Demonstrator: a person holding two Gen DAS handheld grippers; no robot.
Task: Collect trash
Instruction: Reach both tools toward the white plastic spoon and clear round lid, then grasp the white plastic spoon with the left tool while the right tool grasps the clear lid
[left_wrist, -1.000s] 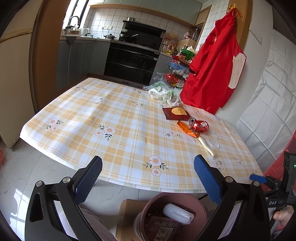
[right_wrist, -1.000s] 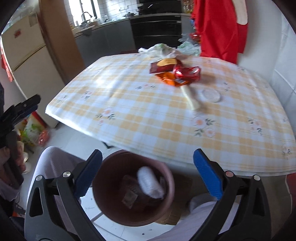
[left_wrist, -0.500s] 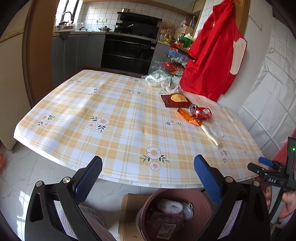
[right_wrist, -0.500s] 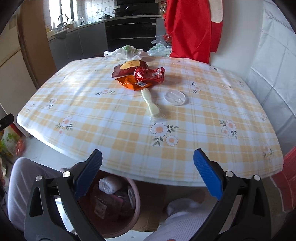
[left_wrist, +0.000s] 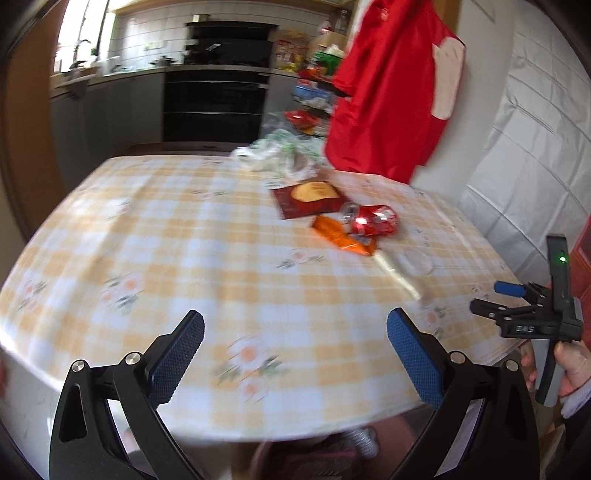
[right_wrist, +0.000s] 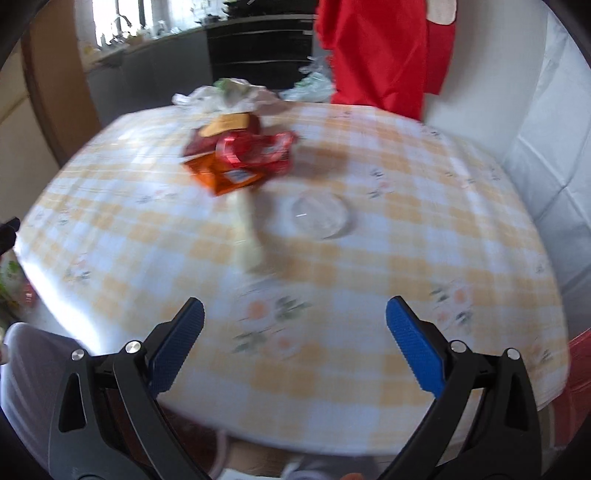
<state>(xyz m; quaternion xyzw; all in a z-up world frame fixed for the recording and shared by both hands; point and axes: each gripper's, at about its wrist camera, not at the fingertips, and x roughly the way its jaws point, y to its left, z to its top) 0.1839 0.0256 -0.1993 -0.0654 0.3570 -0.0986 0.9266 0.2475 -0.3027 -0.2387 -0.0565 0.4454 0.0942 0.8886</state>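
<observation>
Our right gripper (right_wrist: 294, 334) has its jaws spread wide with nothing between them; the left gripper (left_wrist: 295, 345) is likewise spread and empty. Both hang above the near edge of the table (right_wrist: 369, 387).

Directly ahead of the right jaws, nearest of the trash, lies a pale, narrow wrapper (right_wrist: 246, 229), pointing away from us. Just right of it sits a clear round lid (right_wrist: 320, 216), flat on the cloth. Beyond these, touching or overlapping, are an orange packet (right_wrist: 221, 177), a crushed red can (right_wrist: 255, 151) and a dark red packet (right_wrist: 225, 127); crumpled plastic bags (right_wrist: 229, 94) lie farthest.

We judge the wrapper light and limp: pinch it across its middle. The lid is thin, slippery and flat, so take its rim. The can is light, stiff and dented: grip across its crushed body.

Motion blur hides finer detail.
</observation>
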